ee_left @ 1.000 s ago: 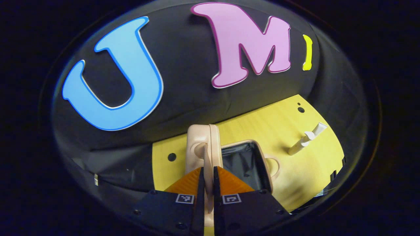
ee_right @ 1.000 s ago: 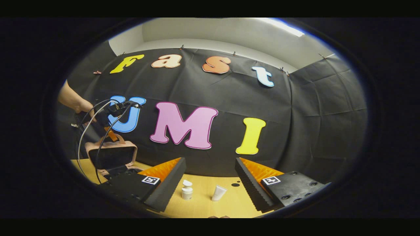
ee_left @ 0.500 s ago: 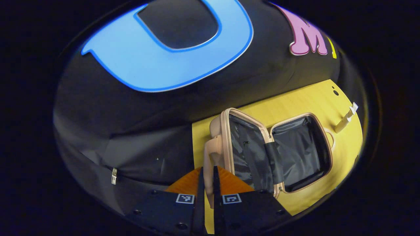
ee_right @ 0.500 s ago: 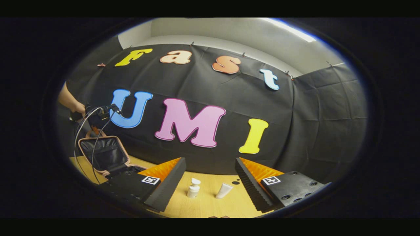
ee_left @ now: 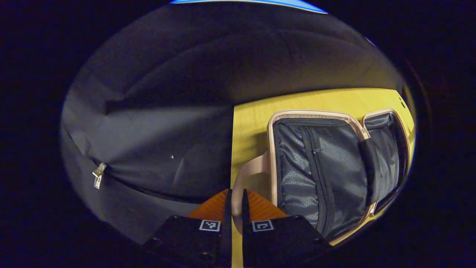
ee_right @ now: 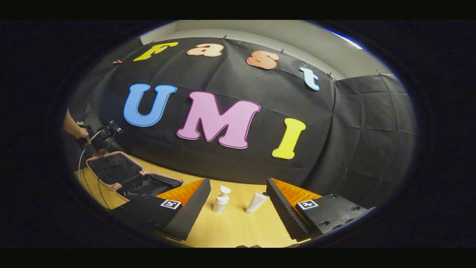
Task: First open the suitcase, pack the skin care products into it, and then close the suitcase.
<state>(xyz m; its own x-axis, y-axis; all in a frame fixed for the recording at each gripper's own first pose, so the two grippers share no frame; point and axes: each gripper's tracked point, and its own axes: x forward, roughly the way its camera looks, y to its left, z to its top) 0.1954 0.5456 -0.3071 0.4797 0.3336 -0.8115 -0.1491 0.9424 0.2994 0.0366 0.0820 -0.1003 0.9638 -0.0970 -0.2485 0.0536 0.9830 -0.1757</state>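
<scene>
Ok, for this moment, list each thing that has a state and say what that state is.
Suitcase: open, lid swung back, dark lining showing, nothing inside.
Handle: pinched in the left tongs.
Left tongs: shut on the handle.
Right tongs: open, holding nothing.
Pump bottle: upright on the table, not packed.
Tube: lying on the table, not packed.

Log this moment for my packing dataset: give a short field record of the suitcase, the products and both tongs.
suitcase: open, lid laid back, dark lining showing
suitcase handle: pinched between the left tongs
pump bottle: upright on the table, outside the case
tube: lying on the table beside the bottle
right tongs: open, empty, facing both products
packing: not started
</scene>
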